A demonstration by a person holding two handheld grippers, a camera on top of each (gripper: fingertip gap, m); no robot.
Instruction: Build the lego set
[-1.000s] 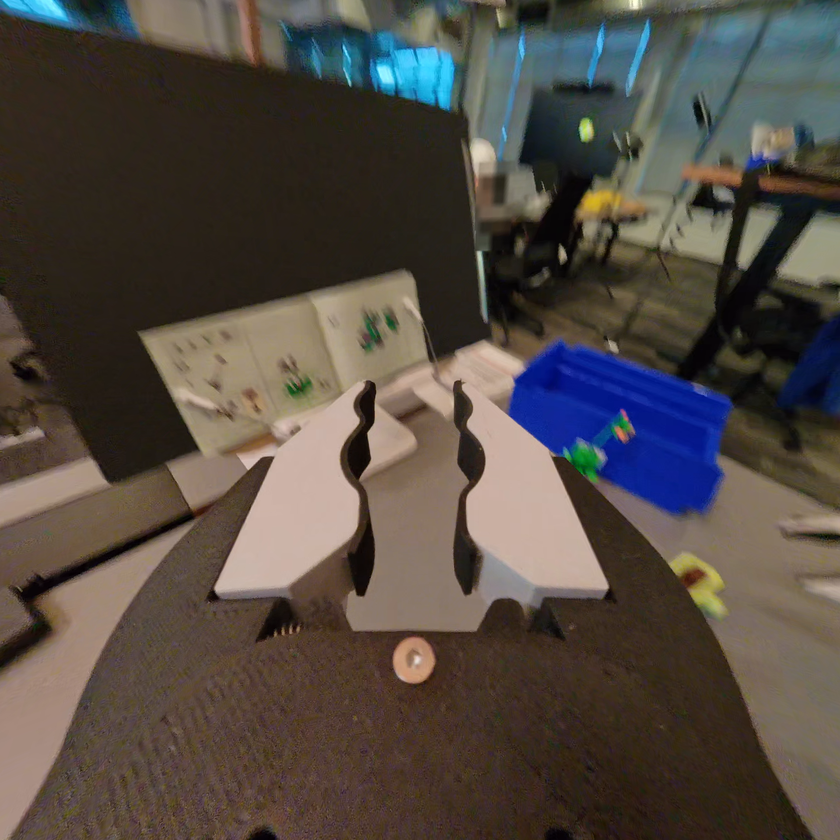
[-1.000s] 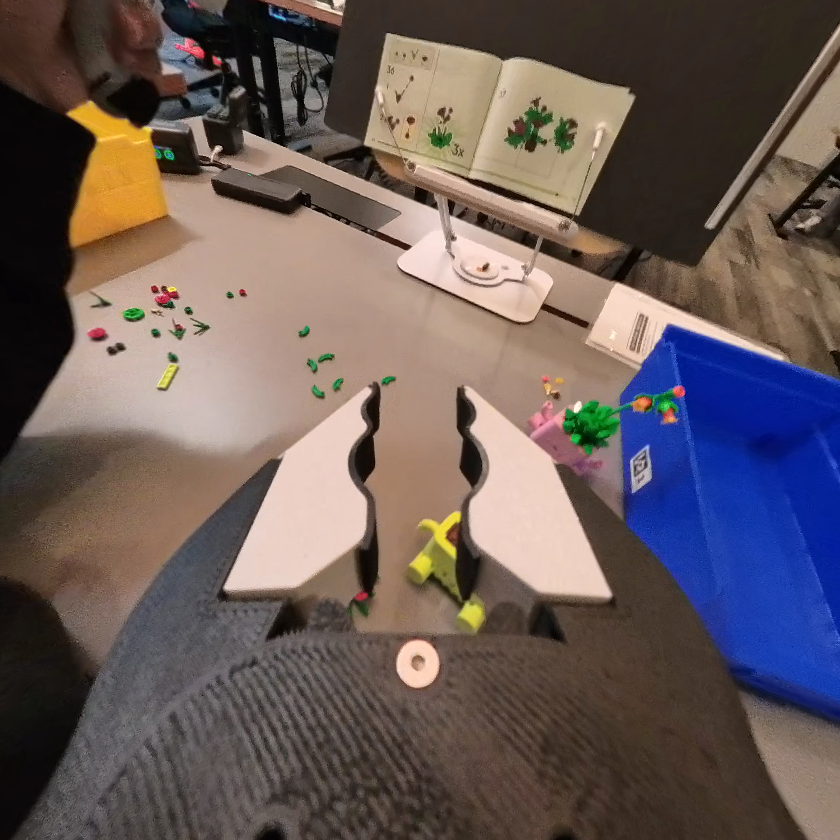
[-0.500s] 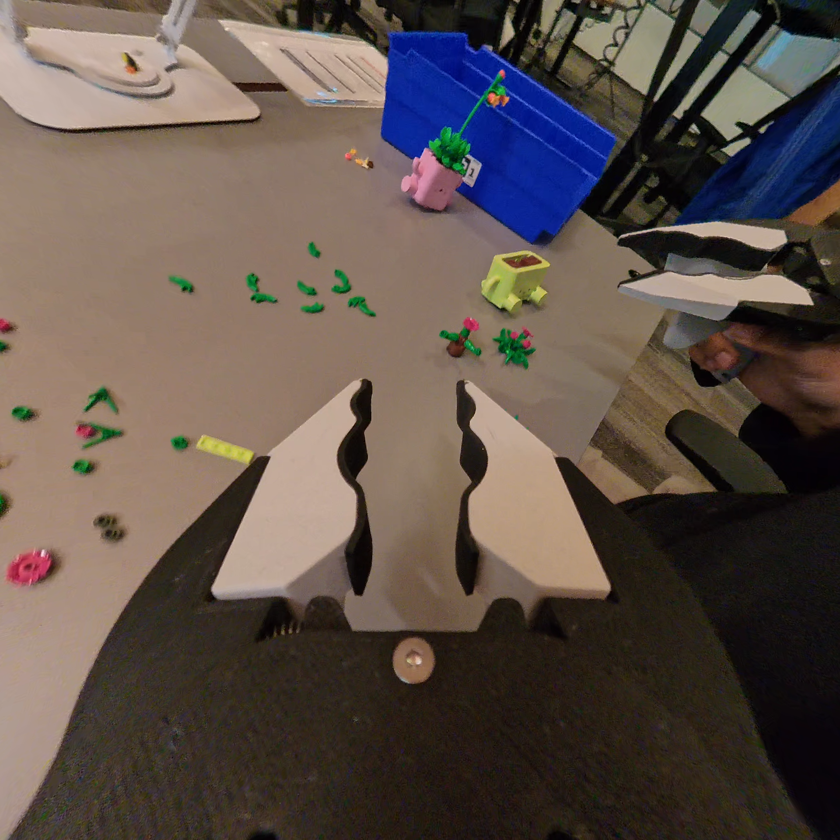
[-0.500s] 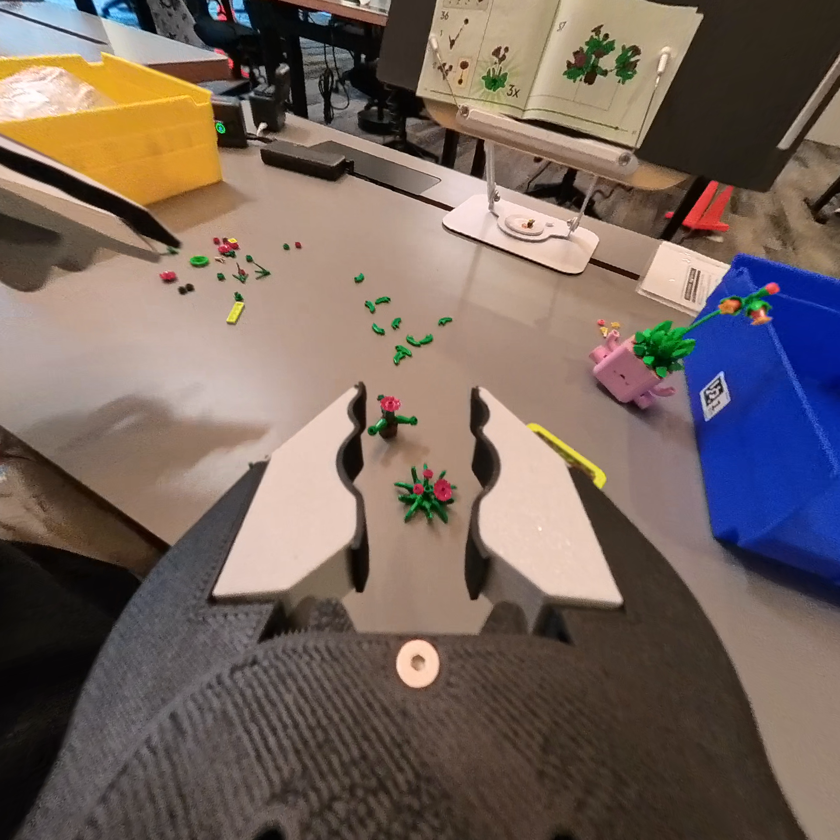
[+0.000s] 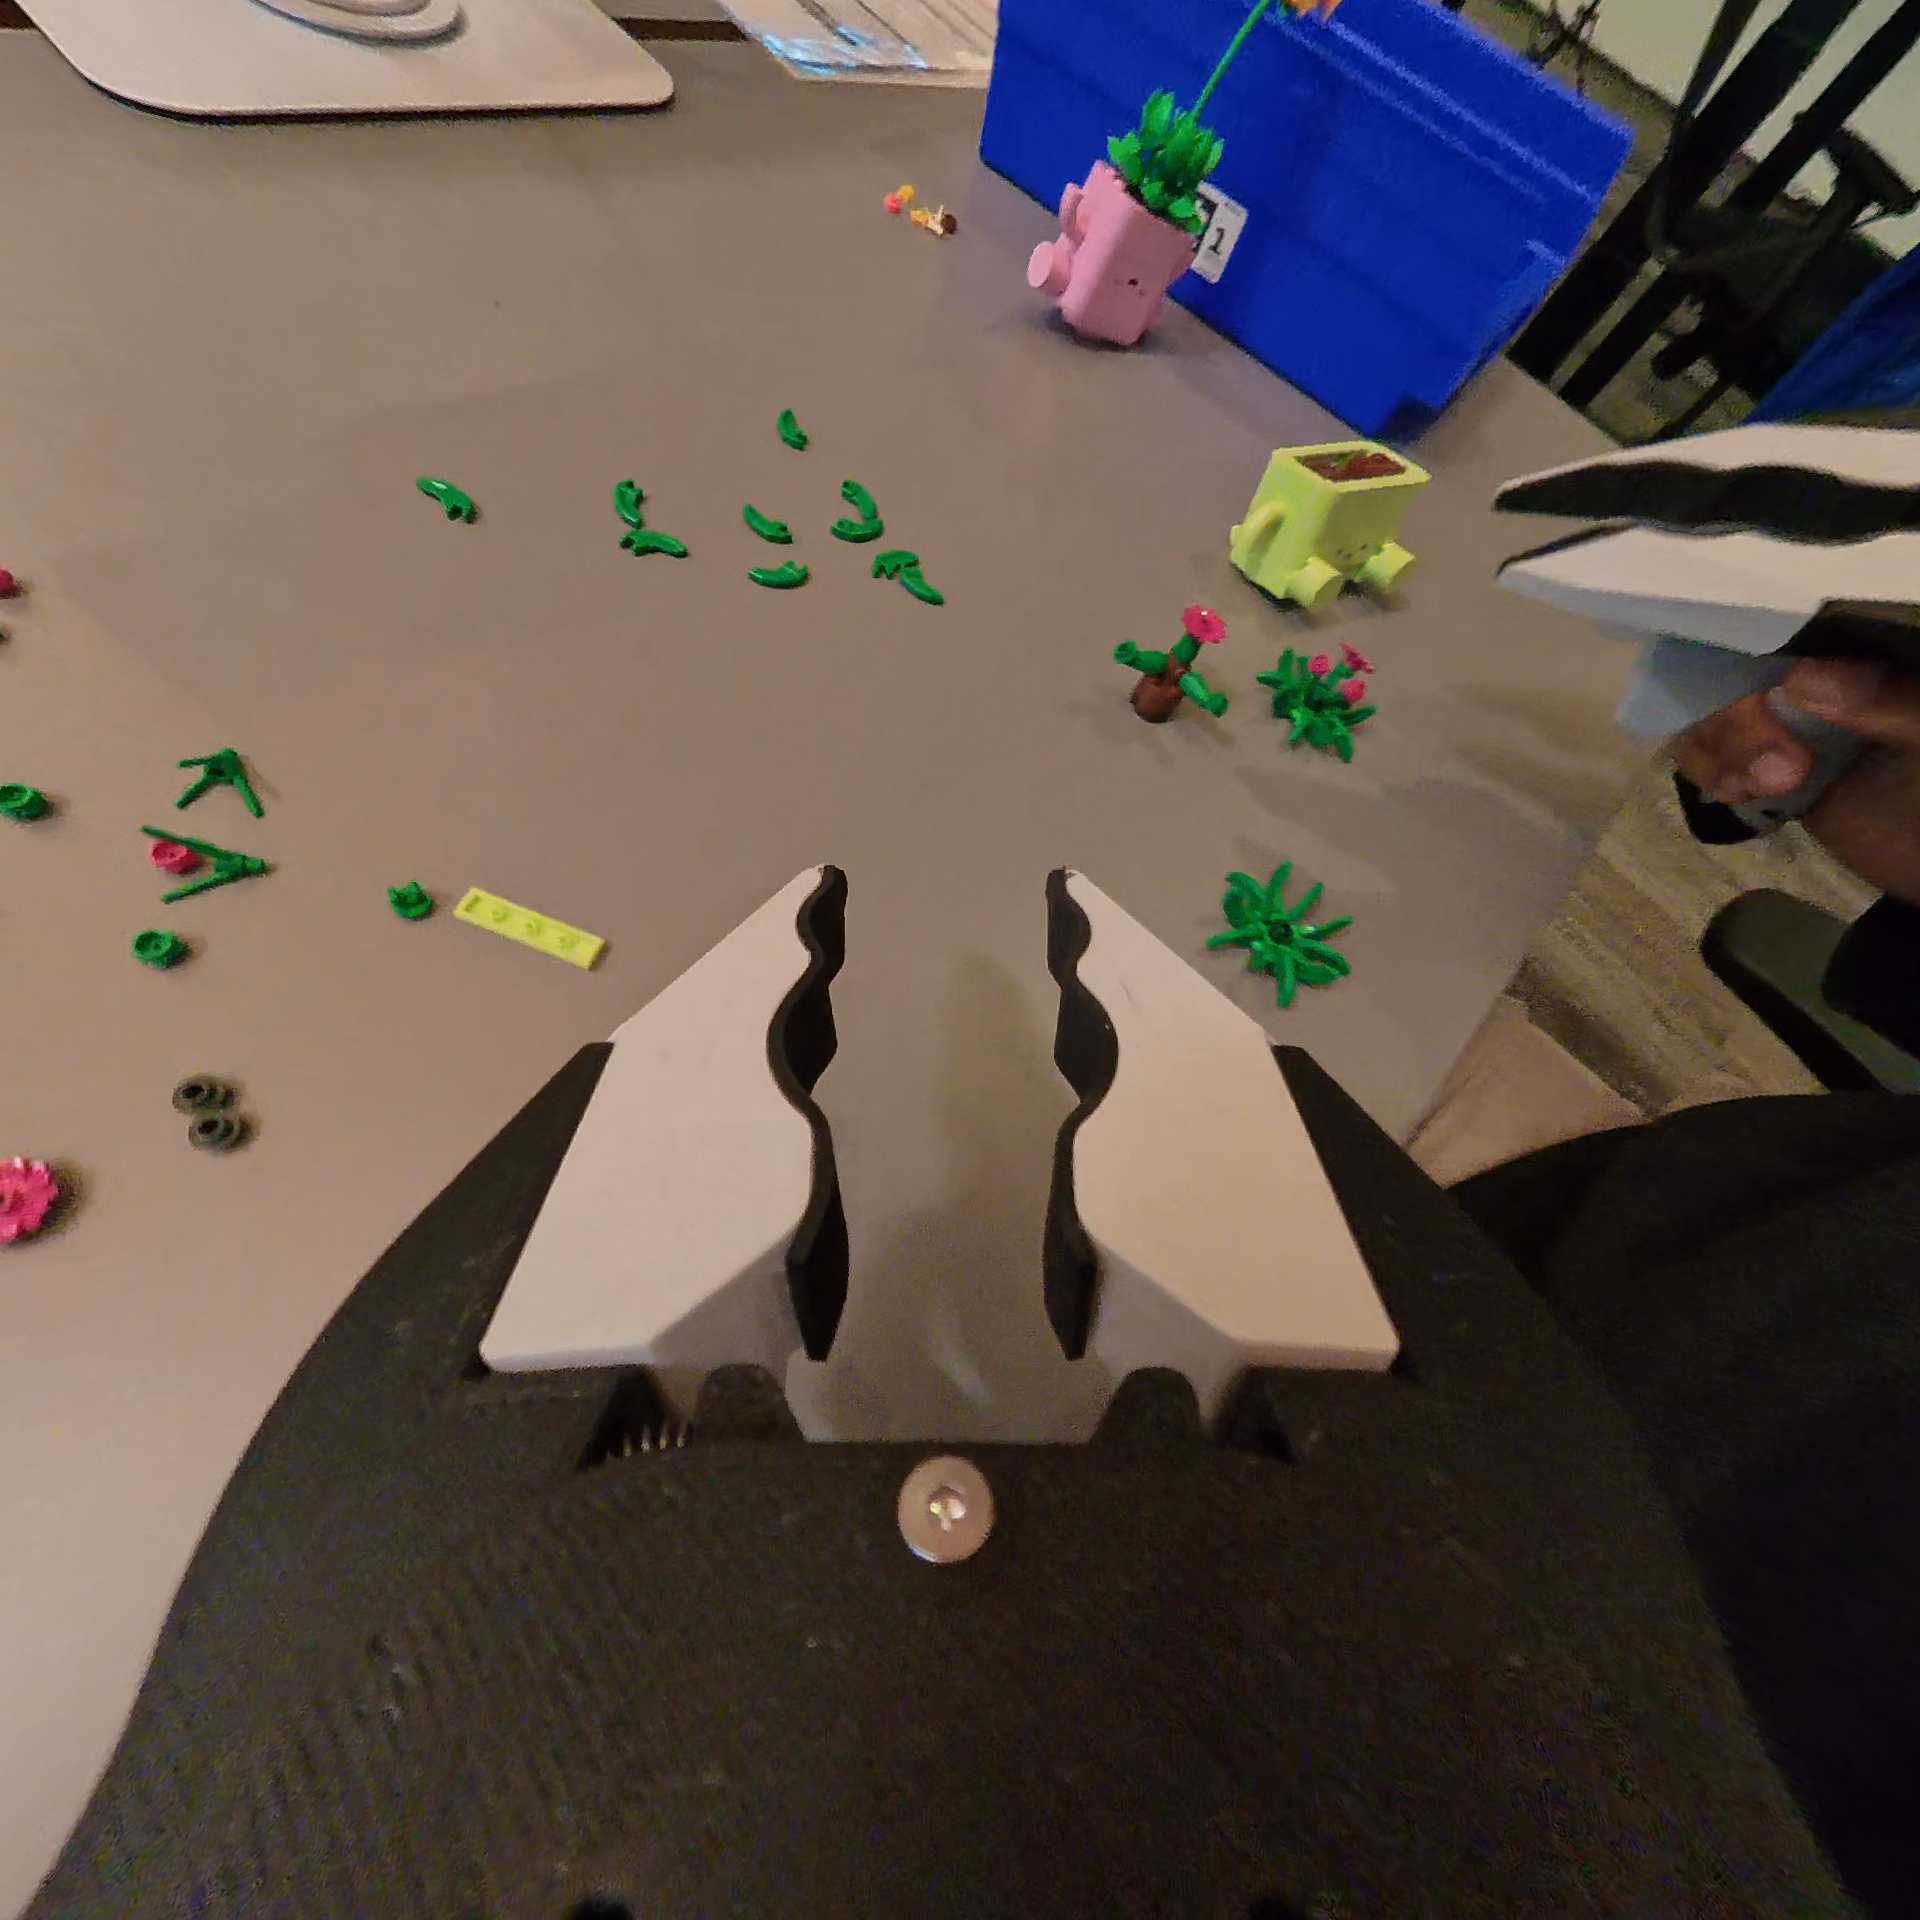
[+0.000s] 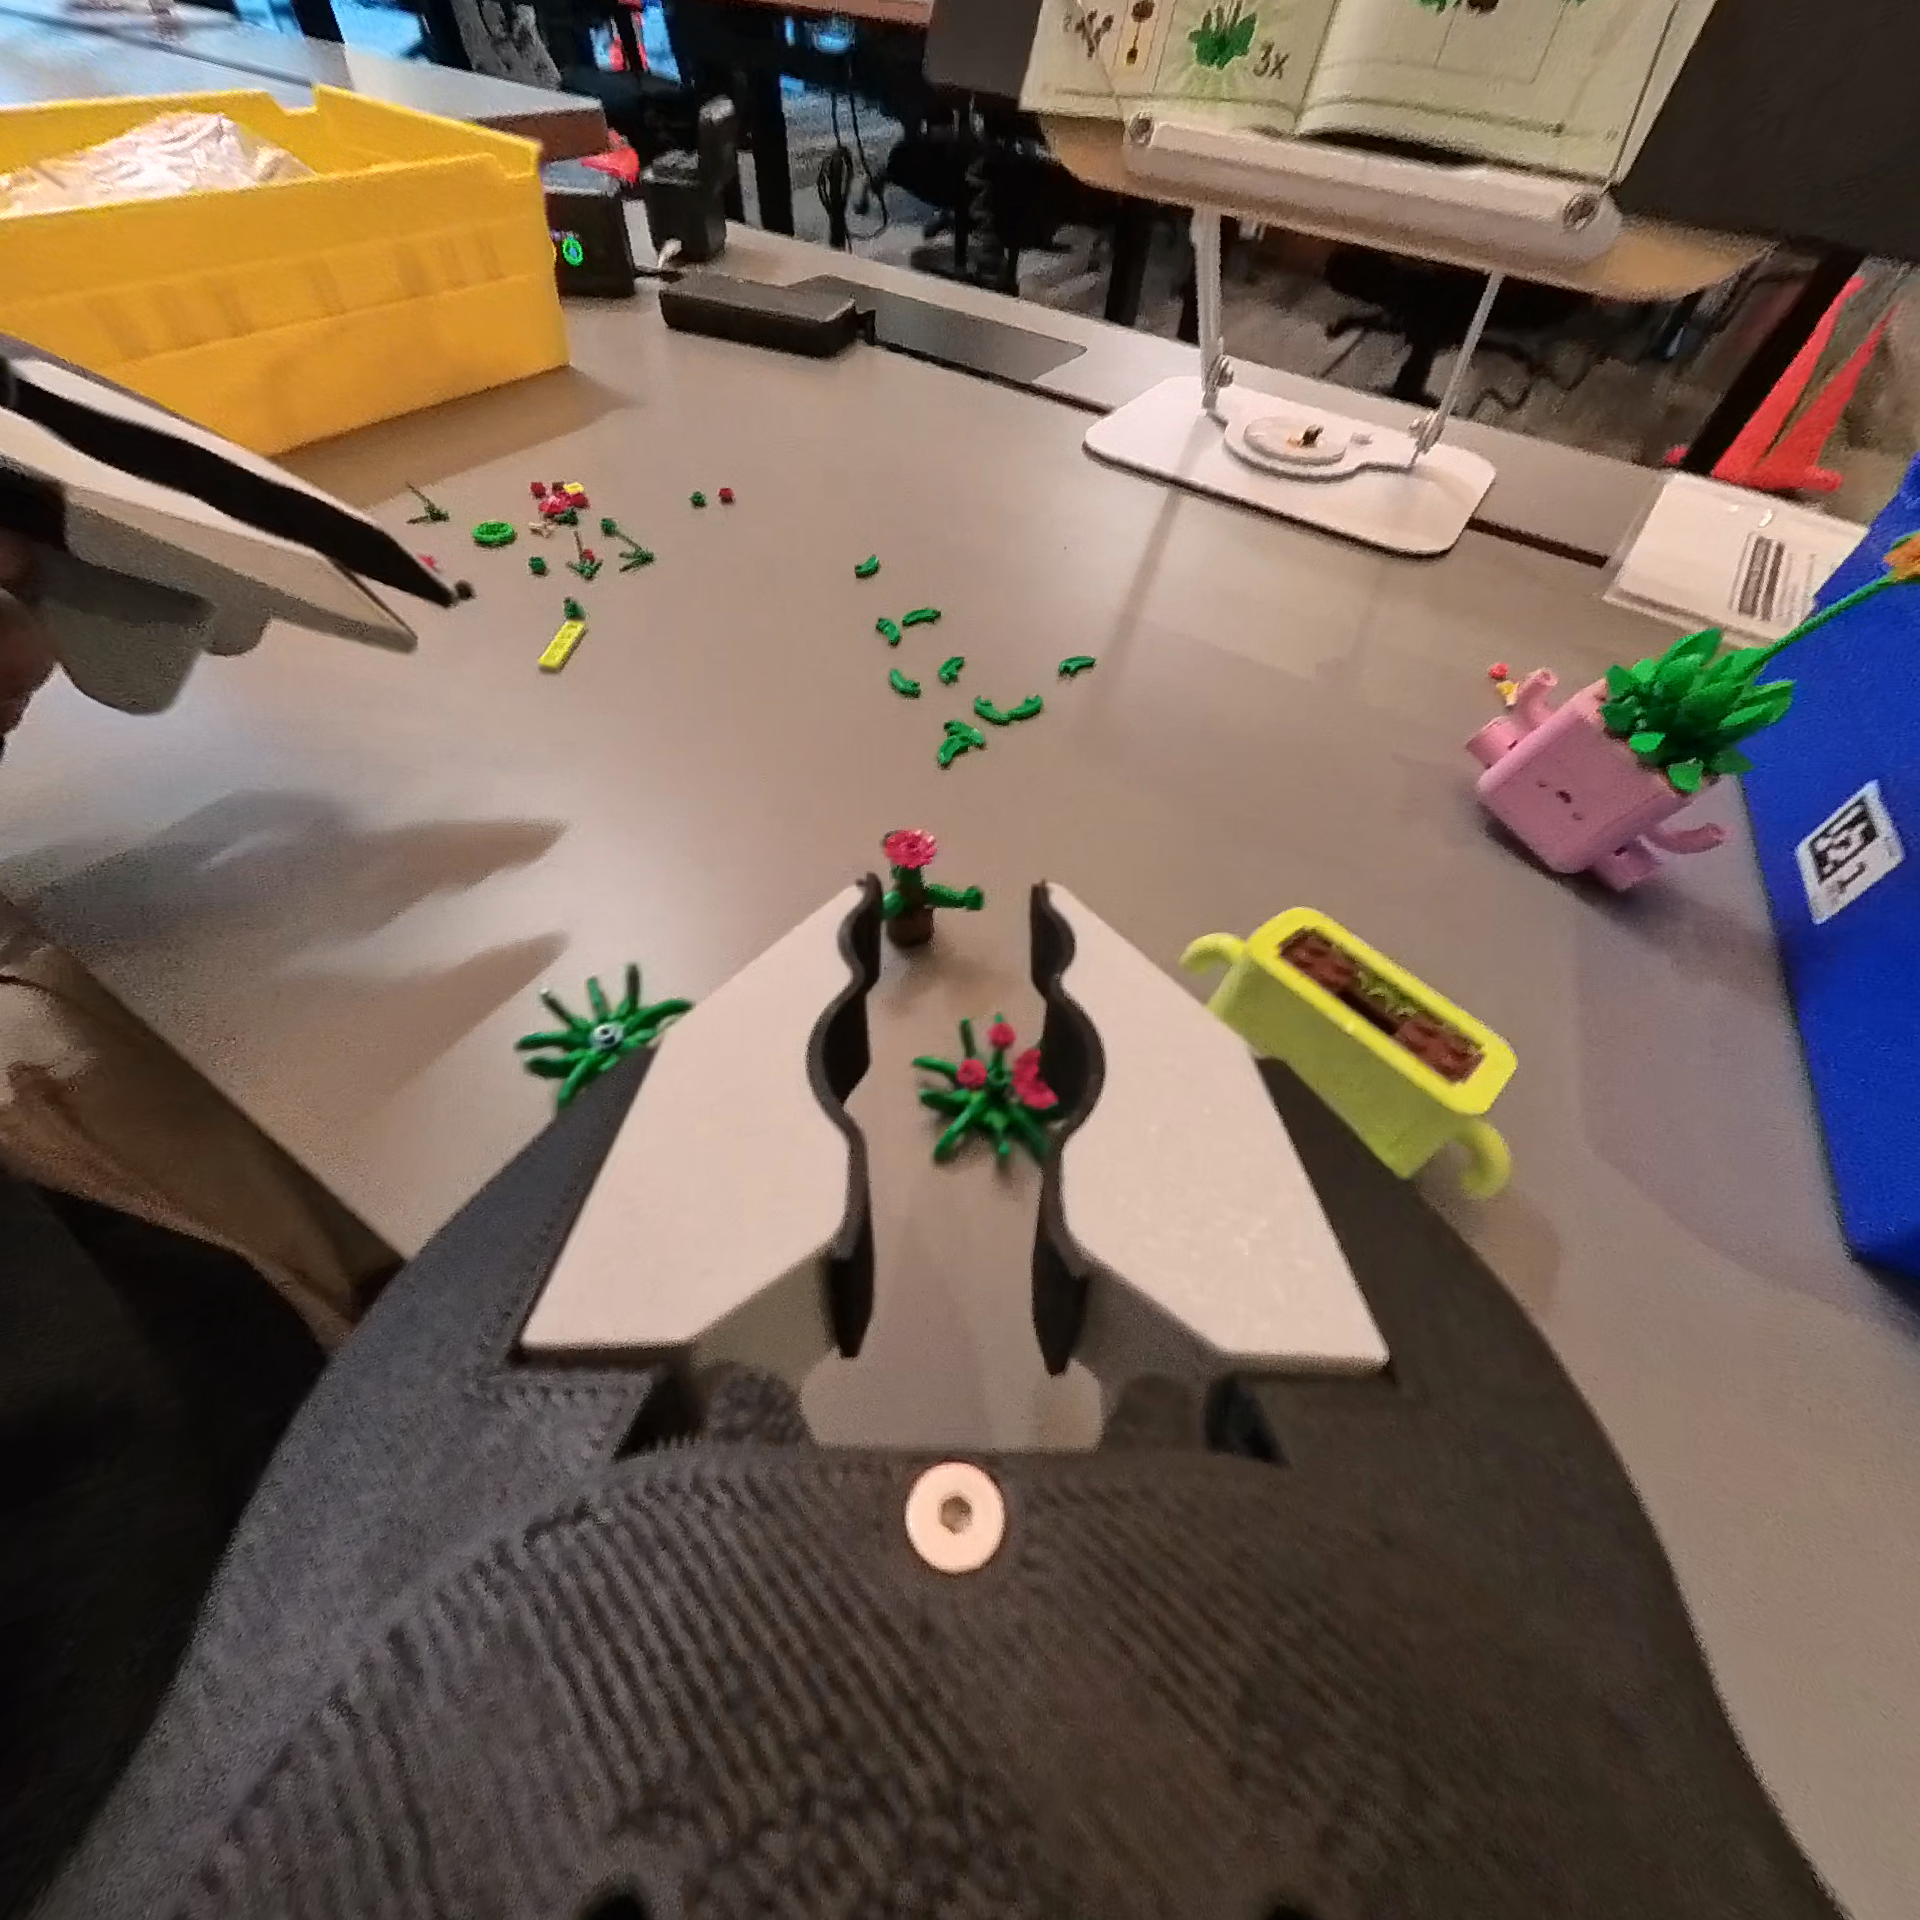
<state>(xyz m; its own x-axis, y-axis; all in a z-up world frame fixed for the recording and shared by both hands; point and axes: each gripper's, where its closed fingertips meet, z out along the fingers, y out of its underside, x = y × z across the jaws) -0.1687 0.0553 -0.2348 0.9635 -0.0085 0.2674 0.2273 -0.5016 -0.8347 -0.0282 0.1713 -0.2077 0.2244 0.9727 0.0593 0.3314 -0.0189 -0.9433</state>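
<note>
My left gripper (image 5: 943,883) is open and empty above the grey table, left of a green leaf rosette (image 5: 1280,933). My right gripper (image 6: 948,896) is open and empty. A small cactus with a pink flower (image 6: 916,885) stands at its fingertips, and a leafy plant with pink flowers (image 6: 987,1086) lies between its fingers. A lime pot (image 6: 1361,1044) lies tilted just to its right; it also shows in the left wrist view (image 5: 1325,525). A pink pot with a green plant (image 6: 1590,764) leans by the blue bin. Loose green leaves (image 5: 774,525) lie mid-table.
A blue bin (image 6: 1860,935) stands at the right. A yellow bin (image 6: 270,270) stands at the back left. An open instruction book on a stand (image 6: 1340,156) is at the back. Small green, pink and black parts and a lime plate (image 5: 530,927) lie at the left. The lime pot (image 6: 1361,1044) is closer to my right gripper, around 9 cm from its tips; the left tips are 25 cm off. My left wrist view (image 5: 1386,488) looks at it from another angle. My right gripper's tips are some 11 cm from the green leaf rosette (image 5: 1280,933).
My left gripper swung from facing the book and room down to the table, then closer to the parts. My right gripper drew back from the lime pot and now frames the two small plants.
</note>
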